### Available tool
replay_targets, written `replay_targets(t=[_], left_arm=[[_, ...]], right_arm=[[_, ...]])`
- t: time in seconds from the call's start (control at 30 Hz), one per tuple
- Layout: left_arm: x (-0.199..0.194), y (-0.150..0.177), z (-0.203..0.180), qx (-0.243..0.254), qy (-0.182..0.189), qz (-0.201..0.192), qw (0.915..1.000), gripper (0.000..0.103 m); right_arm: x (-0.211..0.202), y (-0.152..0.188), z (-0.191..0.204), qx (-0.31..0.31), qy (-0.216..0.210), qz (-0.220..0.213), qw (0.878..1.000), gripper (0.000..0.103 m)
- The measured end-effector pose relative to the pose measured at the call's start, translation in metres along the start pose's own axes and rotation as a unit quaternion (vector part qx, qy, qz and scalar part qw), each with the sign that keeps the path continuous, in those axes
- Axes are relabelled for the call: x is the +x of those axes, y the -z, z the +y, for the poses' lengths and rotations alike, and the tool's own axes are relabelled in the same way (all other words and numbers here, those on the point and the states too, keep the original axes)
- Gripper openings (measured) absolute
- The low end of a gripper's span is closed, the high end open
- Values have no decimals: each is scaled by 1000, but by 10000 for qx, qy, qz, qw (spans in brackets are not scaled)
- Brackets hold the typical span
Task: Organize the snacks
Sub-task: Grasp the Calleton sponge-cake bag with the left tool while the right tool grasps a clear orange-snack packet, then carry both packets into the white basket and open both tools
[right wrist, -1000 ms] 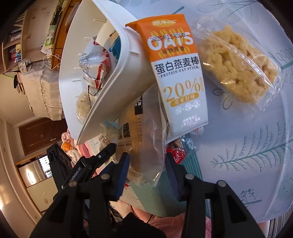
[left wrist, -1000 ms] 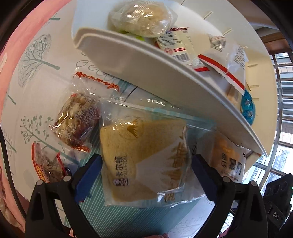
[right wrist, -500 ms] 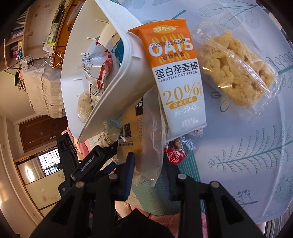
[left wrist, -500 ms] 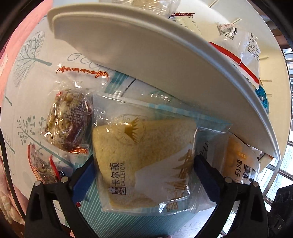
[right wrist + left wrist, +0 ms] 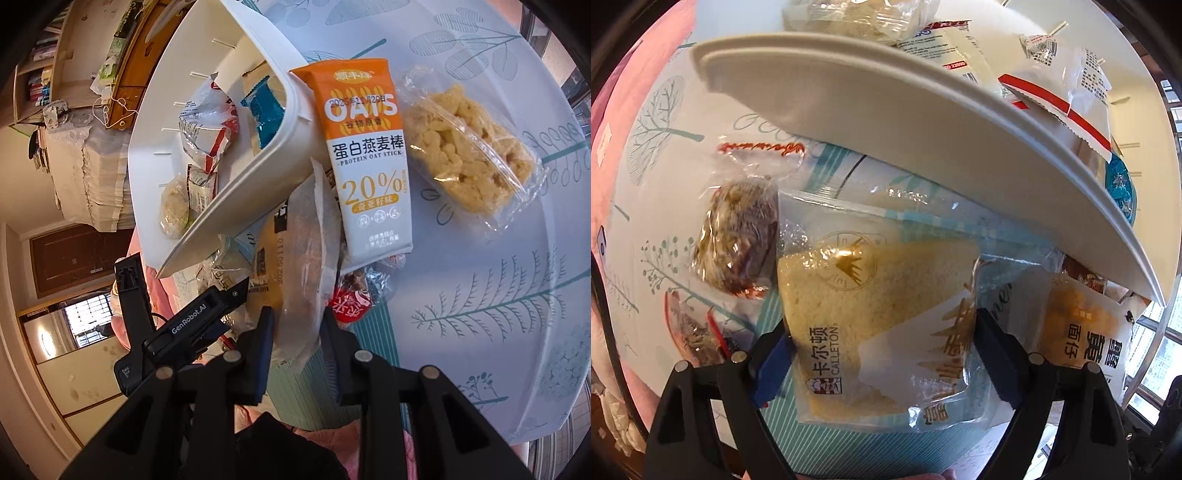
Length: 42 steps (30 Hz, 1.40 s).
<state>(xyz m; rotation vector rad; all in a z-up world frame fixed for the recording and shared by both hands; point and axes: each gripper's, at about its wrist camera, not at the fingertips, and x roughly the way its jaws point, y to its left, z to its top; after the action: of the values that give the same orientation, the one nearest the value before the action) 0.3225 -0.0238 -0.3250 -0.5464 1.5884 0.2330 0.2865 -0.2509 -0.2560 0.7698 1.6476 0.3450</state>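
Left tool [image 5: 882, 354]: pads pressed against both sides of the Calleton cake pack [image 5: 879, 314], so it is closed on it at the pack's width, gripping across the flat so the bag stays level; pack looks just above the counter [image 5: 653, 177], can't tell whether it is clear of it. Right tool [image 5: 297, 332]: jaws narrow, pinching the edge-on yellow bread bag [image 5: 299, 258] by its clear seal end, likely because the film is the only thin part to grab. Both picks sit nearest, right in front of the white bin [image 5: 886, 110], which fits a short lift over its near wall. Just beside the cake pack on the left lie a dark nut-cake wrap [image 5: 738, 243] and a red-edged packet [image 5: 690, 328], loose on the counter, probably next in line. Past the right tool: a red candy [image 5: 349, 302], then the orange OATS bar [image 5: 365, 158] leaning with its top against the bin wall, and a clear-wrapped rice crisp [image 5: 469, 162] to its right, flat on the counter. Farthest, inside the bin: white-and-red sachets [image 5: 207, 129], a blue packet [image 5: 266, 110], a round pastry [image 5: 173, 210], so sorting looks partly done.
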Motion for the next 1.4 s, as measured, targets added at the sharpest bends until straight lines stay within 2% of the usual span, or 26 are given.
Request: replay_targets(t=[0.13, 0.37, 0.57, 0.73, 0.93, 1.17, 1.23, 1.27, 1.4], left_arm=[[-12, 4, 1, 64, -123, -135, 9998, 89], [-45, 13, -2, 123, -50, -195, 9997, 89], [-70, 23, -2, 230, 3, -220, 9995, 89], [-100, 26, -6, 535, 63, -312, 9981, 89], [-149, 16, 7, 1012, 199, -514, 9933, 89], [-204, -2, 11, 1391, 164, -933, 9857, 89], [-214, -8, 9, 1447, 184, -989, 9843, 89], [-217, -12, 7, 1474, 59, -877, 9852, 90], [-223, -32, 2, 1467, 67, -1036, 9837, 90]], right_arm=[[-8, 4, 4, -78, 85, -78, 9999, 25], [-31, 13, 22, -552, 315, -337, 9974, 24], [-54, 26, 35, -879, 283, -541, 9943, 24], [-75, 36, 47, -1174, 189, -672, 9906, 24], [-96, 42, 64, -1486, 83, -871, 9850, 23], [-120, 40, 89, -1868, 165, -1454, 9714, 23], [-123, 38, 96, -1975, 222, -1634, 9663, 23], [-125, 37, 99, -2011, 252, -1704, 9643, 23], [-131, 25, 108, -2068, 363, -2016, 9567, 22]])
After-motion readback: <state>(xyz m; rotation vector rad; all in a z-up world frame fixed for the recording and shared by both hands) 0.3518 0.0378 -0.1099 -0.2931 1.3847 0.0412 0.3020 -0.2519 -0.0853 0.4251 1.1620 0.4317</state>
